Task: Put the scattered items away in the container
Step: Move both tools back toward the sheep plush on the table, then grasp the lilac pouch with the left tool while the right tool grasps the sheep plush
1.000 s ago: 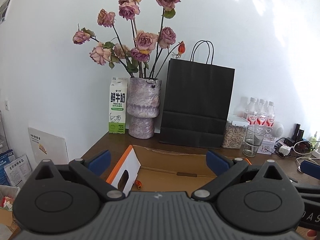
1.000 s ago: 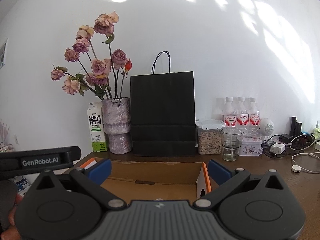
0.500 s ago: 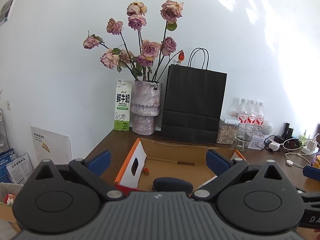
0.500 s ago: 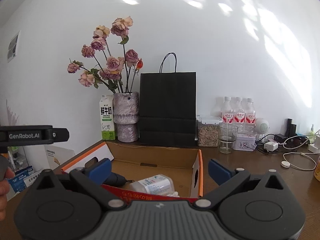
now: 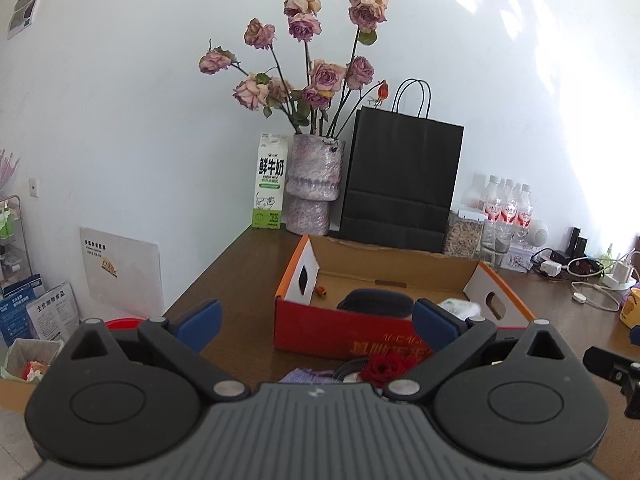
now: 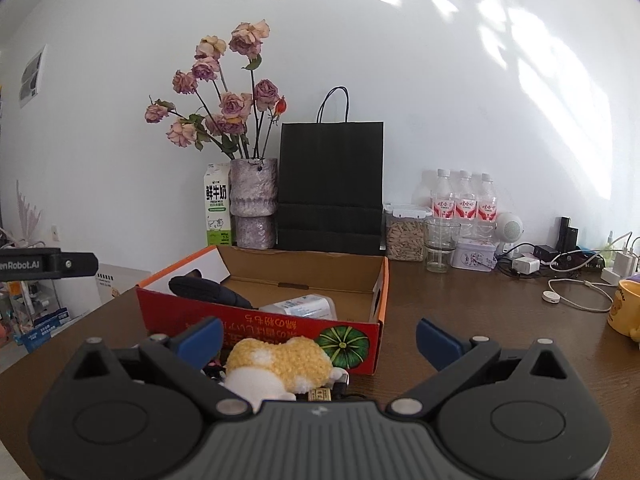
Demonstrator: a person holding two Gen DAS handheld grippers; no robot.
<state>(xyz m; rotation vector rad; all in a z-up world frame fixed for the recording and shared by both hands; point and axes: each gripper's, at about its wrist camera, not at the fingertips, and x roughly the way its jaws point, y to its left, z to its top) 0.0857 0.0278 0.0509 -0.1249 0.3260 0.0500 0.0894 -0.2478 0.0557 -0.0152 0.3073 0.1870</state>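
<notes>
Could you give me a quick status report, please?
Both hand-held grippers open, empty. Plush toy and red rose lie outside cardboard box. Nothing blocking.

Left gripper (image 5: 316, 318) hangs wide open over brown table (image 5: 240, 280), facing cardboard box (image 5: 352, 336); red rose (image 5: 386, 366) lies just before box.

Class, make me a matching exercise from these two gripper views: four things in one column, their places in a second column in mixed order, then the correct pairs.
Things
1. milk carton
2. yellow plush toy
3. red rose
4. yellow mug

Places
A. on the table at the far right edge
B. before the box, near the left gripper
C. left of the vase, by the wall
D. before the box, near the right gripper

Pairs: 1-C, 2-D, 3-B, 4-A
</notes>
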